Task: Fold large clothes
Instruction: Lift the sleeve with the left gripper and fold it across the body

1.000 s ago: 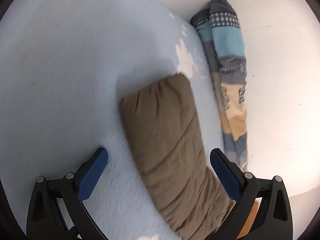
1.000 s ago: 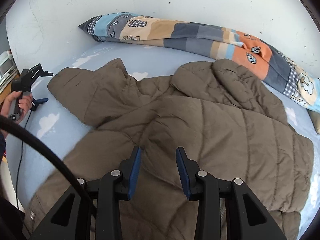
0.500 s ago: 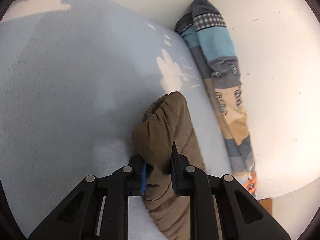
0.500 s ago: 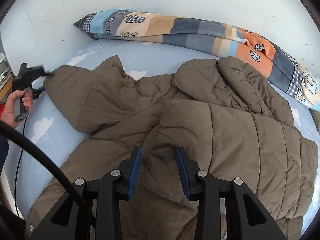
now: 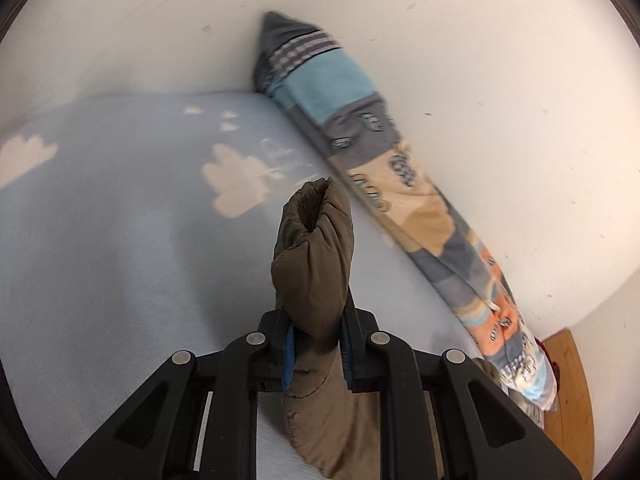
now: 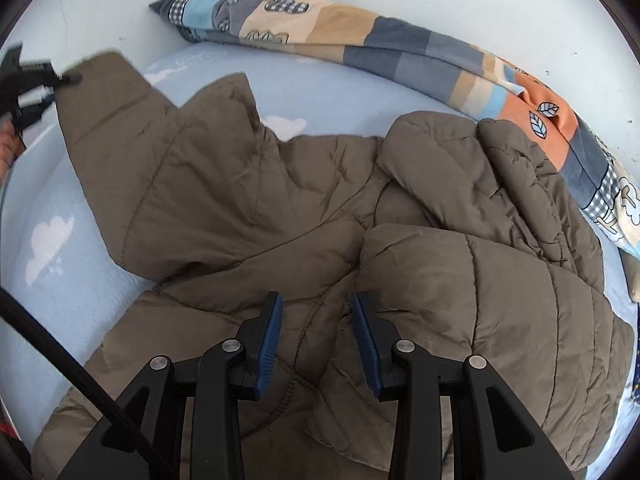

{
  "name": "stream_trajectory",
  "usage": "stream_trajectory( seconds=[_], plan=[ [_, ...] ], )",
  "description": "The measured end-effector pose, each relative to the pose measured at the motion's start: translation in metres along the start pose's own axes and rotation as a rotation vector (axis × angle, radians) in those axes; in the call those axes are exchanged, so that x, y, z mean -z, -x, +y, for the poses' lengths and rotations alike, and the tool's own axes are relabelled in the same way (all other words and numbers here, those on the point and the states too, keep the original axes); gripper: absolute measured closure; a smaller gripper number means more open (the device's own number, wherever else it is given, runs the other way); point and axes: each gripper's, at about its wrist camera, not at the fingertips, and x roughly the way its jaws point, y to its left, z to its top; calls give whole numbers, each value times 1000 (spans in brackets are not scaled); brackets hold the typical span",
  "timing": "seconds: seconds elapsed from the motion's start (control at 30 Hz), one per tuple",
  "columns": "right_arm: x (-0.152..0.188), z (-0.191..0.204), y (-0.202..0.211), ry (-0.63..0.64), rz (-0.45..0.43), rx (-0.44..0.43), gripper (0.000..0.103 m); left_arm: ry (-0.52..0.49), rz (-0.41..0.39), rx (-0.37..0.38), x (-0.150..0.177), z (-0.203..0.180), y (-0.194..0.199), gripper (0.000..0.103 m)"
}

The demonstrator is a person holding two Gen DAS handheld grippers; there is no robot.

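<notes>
Matt quilted cloth jacket (image 6: 248,208), fleecy bedsheet (image 5: 100,240)

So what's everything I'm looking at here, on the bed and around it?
puffer jacket: one, olive-brown, spread crumpled across the bed
jacket sleeve: one, olive-brown, its cuff end lifted off the sheet
bed sheet: one, pale blue with white clouds, under the jacket
patchwork quilt: one, blue, grey, tan and orange, rolled up along the wall
wall: white, behind the bed
wooden surface: one, brown, at the bed's far corner, too cut off to identify
left gripper: black with blue pads, shut on the sleeve
right gripper: black with blue pads, open above the jacket
person's hand: one, at the picture's edge behind the left gripper
</notes>
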Motion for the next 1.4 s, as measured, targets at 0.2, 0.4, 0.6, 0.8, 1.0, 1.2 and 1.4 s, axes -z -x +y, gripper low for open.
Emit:
stream_trajectory(
  seconds=[0.2,0.4,0.6,0.8,1.0,1.2,1.4],
  plan=[
    [-2,-1,-5,-4,33,-10,63,-107,-28,64,0,-54,25,86],
    [-3,-23,3,-146,23,-125,63,-237,-60,159,10,-130,61,86],
    [3,-39,35,-224,-41,-192,63,-324,-109,245,26,-195,105,86],
    [14,-61,70,-269,-99,-200,63,-418,-82,340,62,-258,122,86],
    [39,-101,118,-310,-144,-176,63,-521,-14,426,114,-329,111,86],
    [75,-165,187,-395,-212,-129,63,-563,117,462,187,-384,68,86],
    [124,-232,232,-559,-318,-102,63,-622,260,444,272,-427,16,86]
  ],
)
